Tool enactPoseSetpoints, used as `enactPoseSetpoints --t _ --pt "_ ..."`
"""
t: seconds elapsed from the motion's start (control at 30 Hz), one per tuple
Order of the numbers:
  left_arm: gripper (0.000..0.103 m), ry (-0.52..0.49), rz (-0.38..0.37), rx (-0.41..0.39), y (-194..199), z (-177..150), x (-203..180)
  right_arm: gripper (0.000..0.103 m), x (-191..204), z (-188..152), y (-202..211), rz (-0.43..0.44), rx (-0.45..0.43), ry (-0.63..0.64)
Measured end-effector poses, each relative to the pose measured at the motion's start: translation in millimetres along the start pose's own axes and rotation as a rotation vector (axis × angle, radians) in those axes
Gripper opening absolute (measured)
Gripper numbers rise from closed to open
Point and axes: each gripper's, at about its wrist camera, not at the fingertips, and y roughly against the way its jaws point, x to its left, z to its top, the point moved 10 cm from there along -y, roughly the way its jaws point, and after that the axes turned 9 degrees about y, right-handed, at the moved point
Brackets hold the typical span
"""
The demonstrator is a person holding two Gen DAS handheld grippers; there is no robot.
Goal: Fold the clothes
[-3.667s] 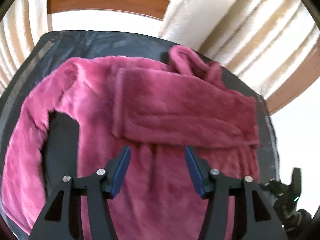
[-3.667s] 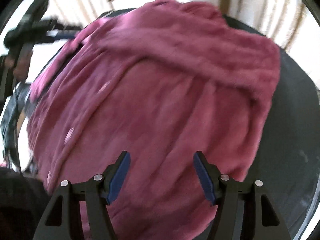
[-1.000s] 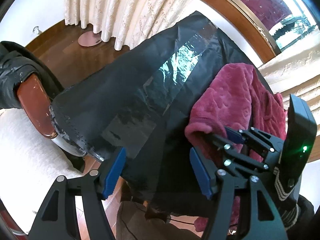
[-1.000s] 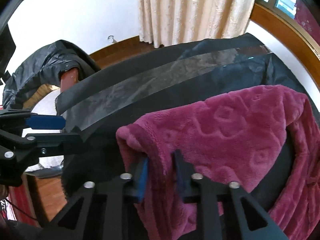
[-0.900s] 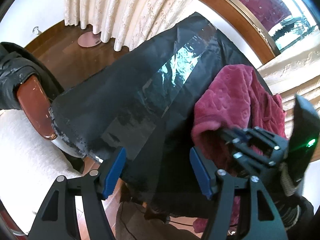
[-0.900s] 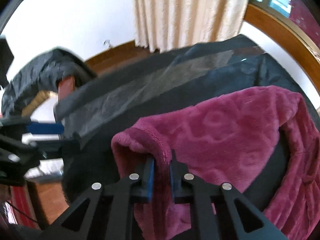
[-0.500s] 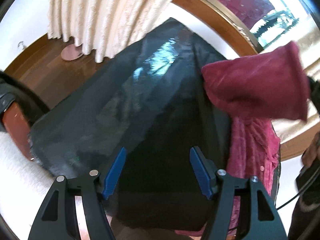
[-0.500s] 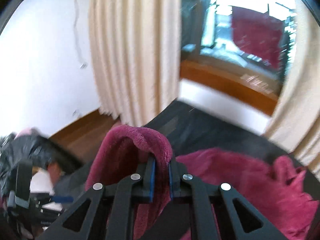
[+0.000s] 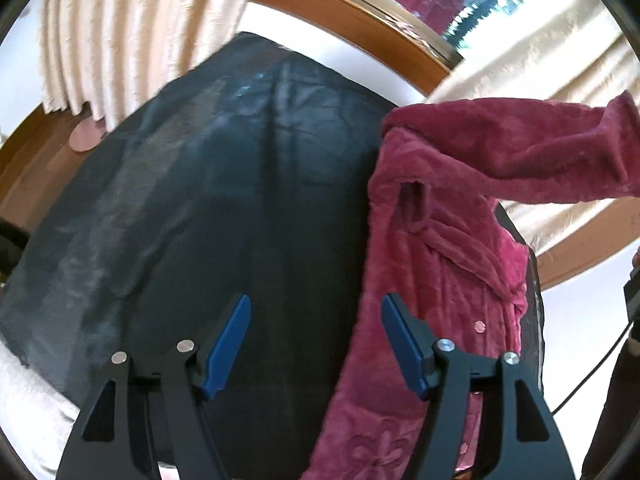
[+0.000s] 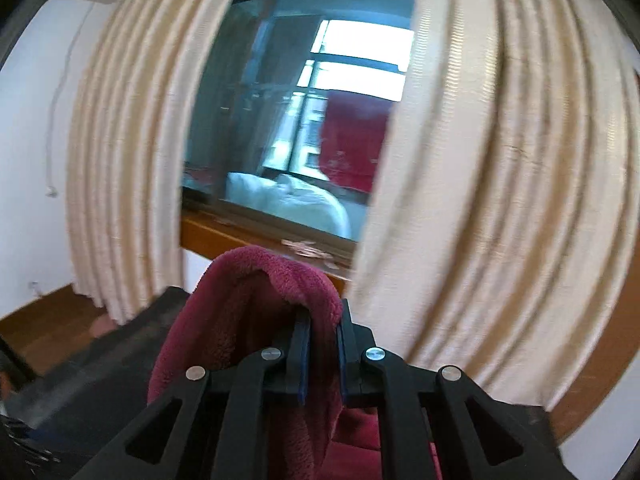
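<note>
A magenta fleece robe (image 9: 448, 264) lies along the right side of a black-covered table (image 9: 224, 208). One sleeve (image 9: 520, 152) is lifted off the table and stretched up to the right. My right gripper (image 10: 322, 344) is shut on that sleeve's cuff (image 10: 276, 280) and holds it high, facing the window. My left gripper (image 9: 314, 320) is open and empty, low over the black cover just left of the robe's edge.
Cream curtains (image 10: 500, 168) hang behind the table on both sides of a window (image 10: 304, 128) with a wooden sill (image 9: 360, 4). Wooden floor (image 9: 36, 152) shows at the left. A white cushion (image 9: 28, 404) lies at the lower left.
My right gripper has lifted the sleeve cuff from near the table's left edge up and over toward the right. My left gripper stayed open and swung toward the table's middle.
</note>
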Motion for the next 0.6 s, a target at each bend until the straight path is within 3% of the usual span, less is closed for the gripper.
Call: enactPoseSetpoints --t 0.13,0.3,0.5,0.6 --pt "0.073 -0.043 0.008 0.017 -18.0 -4.0 -36.2 0.012 -59.0 -61.9 -17.0 -0.025 0.112 -0.103" --pt "0.073 -0.099 0.047 0.03 -41.5 -4.5 -68.3 0.012 -119.4 -166.5 -43.2 -0.017 0.299 -0.293" --pt "0.073 -0.162 0.115 0.014 -71.7 16.9 -101.3 0.013 -147.4 -291.7 -61.8 0.029 0.528 -0.491" --pt "0.073 -0.199 0.146 0.004 -88.2 33.3 -121.0 0.018 -162.7 -321.7 -53.9 0.015 0.566 -0.516"
